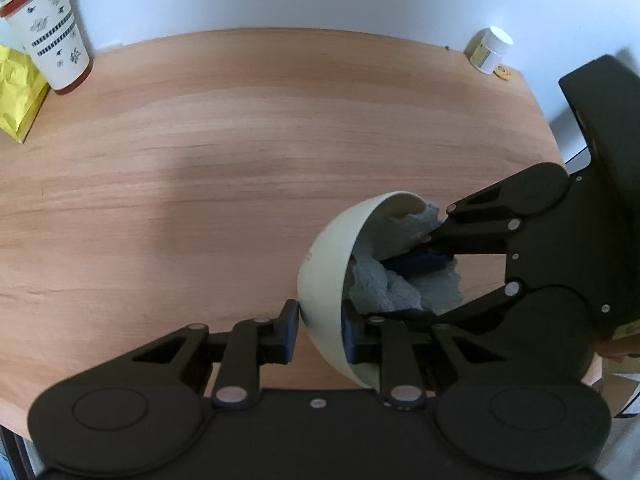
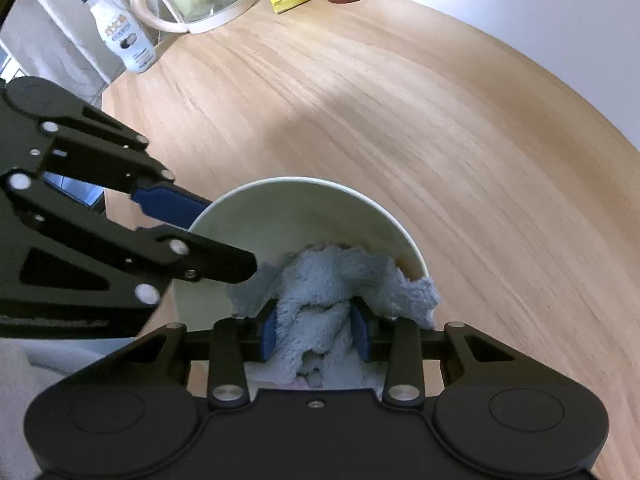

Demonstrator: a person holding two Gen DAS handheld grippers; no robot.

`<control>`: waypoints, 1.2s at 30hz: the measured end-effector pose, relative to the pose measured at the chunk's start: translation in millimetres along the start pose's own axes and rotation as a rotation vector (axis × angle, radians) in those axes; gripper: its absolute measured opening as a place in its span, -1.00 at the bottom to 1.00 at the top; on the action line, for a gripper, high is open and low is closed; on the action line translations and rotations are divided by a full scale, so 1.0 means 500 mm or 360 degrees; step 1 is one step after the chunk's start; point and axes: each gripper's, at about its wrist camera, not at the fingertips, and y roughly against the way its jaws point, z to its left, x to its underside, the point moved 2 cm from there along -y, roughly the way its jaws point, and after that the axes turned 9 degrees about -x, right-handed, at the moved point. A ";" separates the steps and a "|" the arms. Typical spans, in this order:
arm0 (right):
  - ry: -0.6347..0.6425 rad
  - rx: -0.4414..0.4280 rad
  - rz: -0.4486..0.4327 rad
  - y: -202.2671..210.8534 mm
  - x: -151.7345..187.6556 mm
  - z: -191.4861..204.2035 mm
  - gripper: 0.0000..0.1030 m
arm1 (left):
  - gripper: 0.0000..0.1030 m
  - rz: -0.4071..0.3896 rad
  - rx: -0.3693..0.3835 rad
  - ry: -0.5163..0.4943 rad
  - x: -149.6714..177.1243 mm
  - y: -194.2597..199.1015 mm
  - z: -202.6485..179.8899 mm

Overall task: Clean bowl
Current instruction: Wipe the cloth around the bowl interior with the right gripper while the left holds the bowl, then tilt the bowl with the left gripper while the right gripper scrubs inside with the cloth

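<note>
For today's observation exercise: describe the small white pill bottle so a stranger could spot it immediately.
Start at the long wooden table against the white wall and follow its far edge to the right corner. There stands the small white plastic bottle with a white cap and a yellow label, a small yellow disc beside it. The tall patterned cup stands at the opposite corner.

My left wrist camera looks down along its fingers at the wooden table (image 1: pixel 240 128), very close to the bowl (image 1: pixel 324 280), facing the wall behind the bowl. My right wrist camera sits just as near, looking straight into the bowl (image 2: pixel 296 216) toward the table's far corner. Both views share the bowl and the tabletop beyond it
</note>
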 end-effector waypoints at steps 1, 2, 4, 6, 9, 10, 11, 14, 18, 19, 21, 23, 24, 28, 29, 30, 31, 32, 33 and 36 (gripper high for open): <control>0.0012 0.0002 0.0006 0.001 0.001 0.003 -0.21 | -0.63 -0.0014 -0.0019 -0.0012 -0.001 0.000 -0.003; 0.0014 -0.0003 0.0010 0.002 0.003 0.003 -0.21 | -0.65 -0.0026 -0.0035 -0.0022 -0.002 -0.001 -0.006; 0.0001 -0.0025 0.0012 0.004 0.004 0.001 -0.21 | -0.71 -0.0041 -0.0078 -0.0044 -0.002 -0.003 -0.011; -0.0017 -0.0058 0.0013 0.006 0.004 -0.001 -0.23 | -0.75 -0.0051 -0.0096 -0.0049 -0.003 -0.004 -0.011; -0.0019 -0.0129 0.0000 0.015 0.010 0.000 -0.23 | -0.78 -0.0073 -0.0108 -0.0051 -0.007 -0.005 -0.012; -0.0014 -0.0152 -0.0008 0.018 0.012 0.001 -0.23 | -0.79 -0.0085 -0.0120 -0.0067 -0.010 -0.006 -0.015; -0.0021 -0.0182 -0.0012 0.020 0.015 0.001 -0.23 | -0.79 -0.0094 -0.0126 -0.0083 -0.013 -0.007 -0.017; -0.0019 -0.0197 -0.0016 0.019 0.014 0.005 -0.23 | -0.78 -0.0100 -0.0132 -0.0130 -0.019 -0.008 -0.022; 0.0078 -0.0117 0.0048 0.012 0.013 0.017 -0.24 | -0.79 -0.0131 -0.0153 -0.0251 -0.024 -0.007 -0.036; 0.0112 -0.0079 0.0071 0.011 0.012 0.021 -0.24 | -0.79 -0.0138 -0.0156 -0.0280 -0.026 -0.006 -0.039; 0.0150 -0.0003 0.0122 0.006 0.011 0.028 -0.24 | -0.79 -0.0153 -0.0160 -0.0351 -0.028 -0.005 -0.047; 0.0181 0.0066 0.0158 0.002 0.009 0.035 -0.24 | -0.77 -0.0175 -0.0159 -0.0465 -0.029 -0.005 -0.058; 0.0218 0.0113 0.0173 0.000 0.010 0.042 -0.24 | -0.78 -0.0182 -0.0157 -0.0497 -0.028 -0.005 -0.060; 0.0300 0.0225 0.0203 -0.008 0.014 0.061 -0.24 | -0.76 -0.0168 -0.0090 -0.0438 -0.037 -0.008 -0.049; 0.0308 0.0235 0.0204 -0.009 0.015 0.064 -0.24 | -0.74 -0.0160 -0.0058 -0.0386 -0.042 -0.010 -0.042; 0.0293 0.0232 0.0197 -0.009 0.014 0.061 -0.24 | -0.65 -0.0152 -0.0027 -0.0334 -0.046 -0.011 -0.036; 0.0279 0.0227 0.0192 -0.009 0.014 0.058 -0.24 | -0.42 -0.0143 0.0003 -0.0285 -0.049 -0.012 -0.030; 0.0241 0.0206 0.0181 -0.007 0.014 0.051 -0.24 | -0.25 -0.0132 0.0030 -0.0244 -0.051 -0.013 -0.028; 0.0198 0.0185 0.0172 -0.005 0.014 0.041 -0.25 | -0.03 -0.0120 0.0058 -0.0203 -0.051 -0.014 -0.027; 0.0063 0.0130 0.0150 -0.003 0.022 0.008 -0.27 | -0.07 -0.0135 0.0113 -0.0136 -0.033 -0.006 -0.032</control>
